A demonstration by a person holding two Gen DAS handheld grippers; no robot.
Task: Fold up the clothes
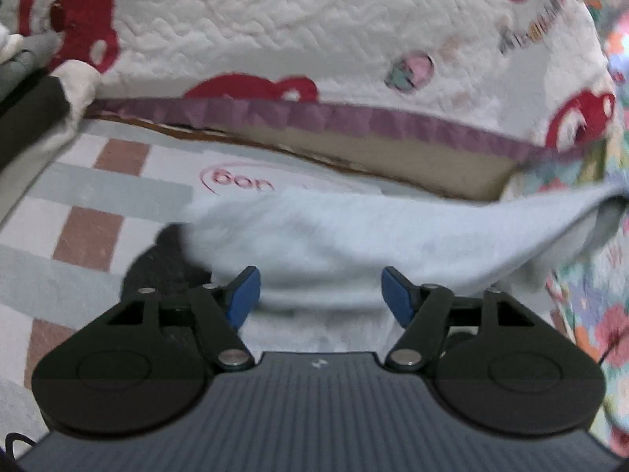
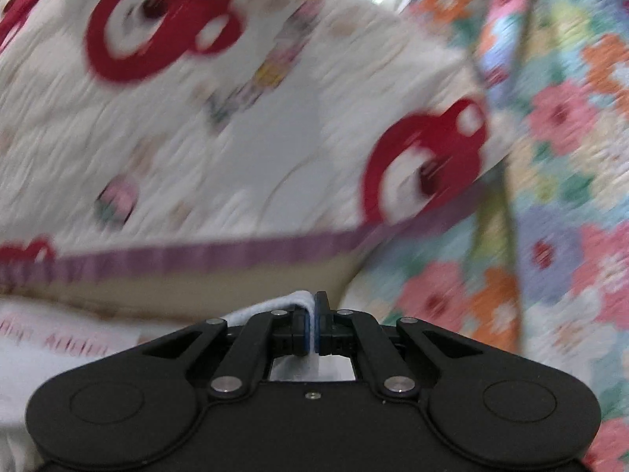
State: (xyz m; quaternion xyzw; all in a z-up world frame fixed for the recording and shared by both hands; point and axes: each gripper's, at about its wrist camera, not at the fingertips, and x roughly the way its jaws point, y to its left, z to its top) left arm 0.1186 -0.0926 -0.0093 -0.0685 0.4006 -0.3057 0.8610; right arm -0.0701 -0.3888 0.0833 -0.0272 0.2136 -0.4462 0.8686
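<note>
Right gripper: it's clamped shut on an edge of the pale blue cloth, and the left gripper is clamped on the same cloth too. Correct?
Not quite. The right gripper is shut on the pale blue cloth, but the left gripper is not clamped: the left wrist view shows its jaws standing apart, with the cloth lying between them.

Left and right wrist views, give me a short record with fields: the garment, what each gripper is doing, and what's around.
garment: pale blue cloth, partly lifted, stretched toward the right of the left wrist view
left gripper: open, blue pads either side of the cloth, not pressing it
right gripper: shut on a fold of the cloth
surface: checked sheet with pink lettering
behind: white quilt with red bear prints, purple trim
right side: floral fabric
</note>
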